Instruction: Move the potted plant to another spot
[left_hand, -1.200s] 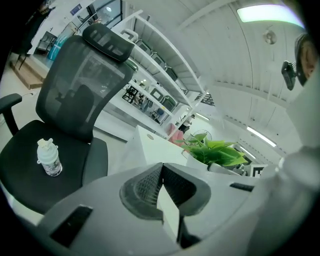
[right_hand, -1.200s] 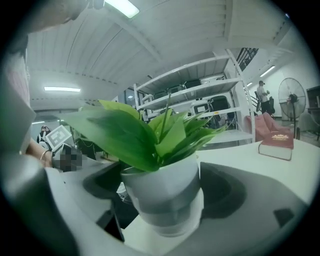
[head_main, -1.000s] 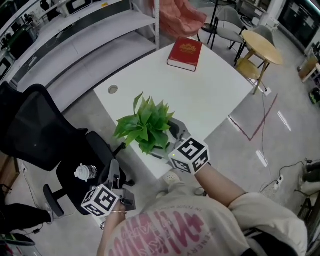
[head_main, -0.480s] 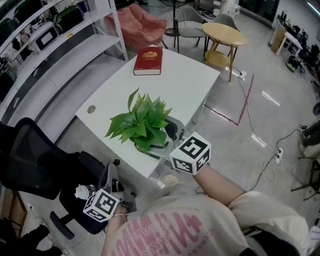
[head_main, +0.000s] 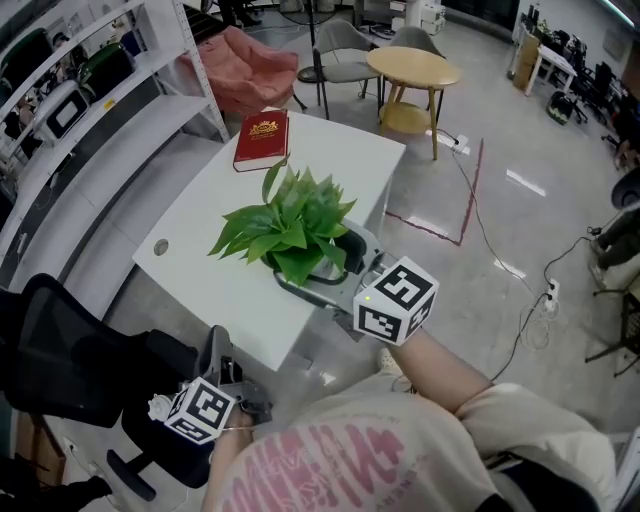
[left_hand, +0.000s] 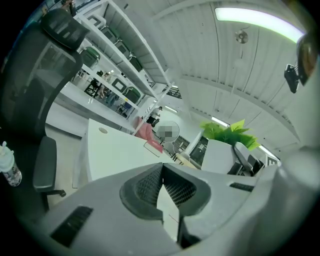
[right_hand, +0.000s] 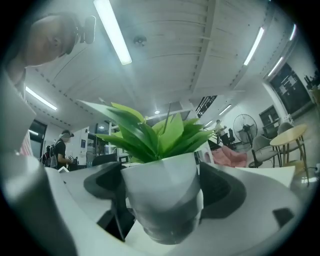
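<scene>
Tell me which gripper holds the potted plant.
The right gripper: its jaws clamp the potted plant by its pot. The left gripper is shut on nothing beside the office chair.

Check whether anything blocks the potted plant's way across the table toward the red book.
Nothing visible does. The right tool is shut on the pot of the potted plant, and the white table between it and the red book is bare. The book itself lies at the far edge.

Beige T-shirt (head_main: 455, 435), pink lettering (head_main: 325, 462)

One potted plant (head_main: 285, 230), one red book (head_main: 262, 140), one bottle (left_hand: 9, 170), one round table (head_main: 412, 68).
</scene>
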